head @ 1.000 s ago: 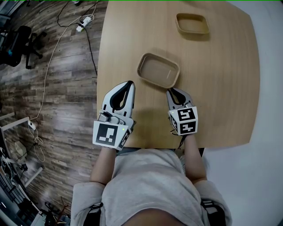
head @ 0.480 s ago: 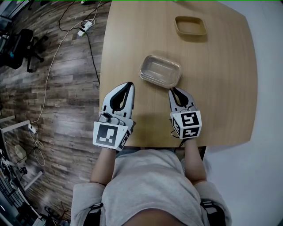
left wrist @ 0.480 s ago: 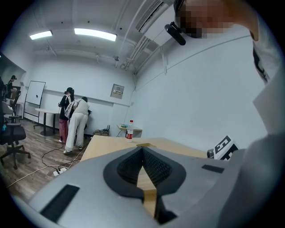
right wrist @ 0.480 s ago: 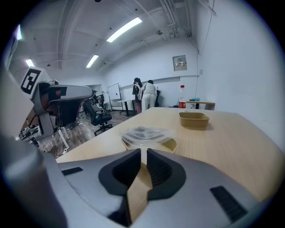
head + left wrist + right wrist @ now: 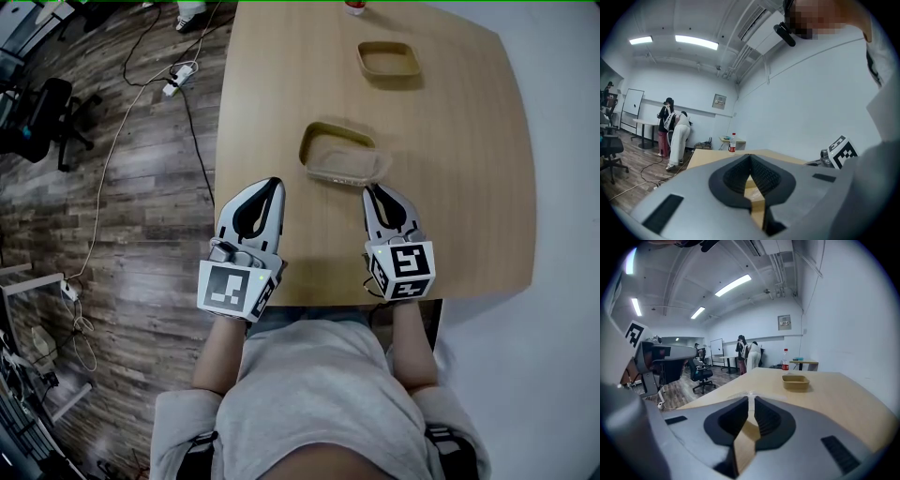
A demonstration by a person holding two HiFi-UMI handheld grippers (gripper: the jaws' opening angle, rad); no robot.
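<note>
Light wooden table (image 5: 450, 187), rounded corners, long axis running away from person. Three things directly on top. Lidded tray (image 5: 342, 153): brown, clear cover, lies flat about mid-table, nearer to near edge than others. Open tray (image 5: 387, 59): brown, flat, farther back, slightly right, well apart from lidded tray. Bottle (image 5: 785, 359): red label, upright at far edge, beyond open tray; head view shows only sliver of it.
</note>
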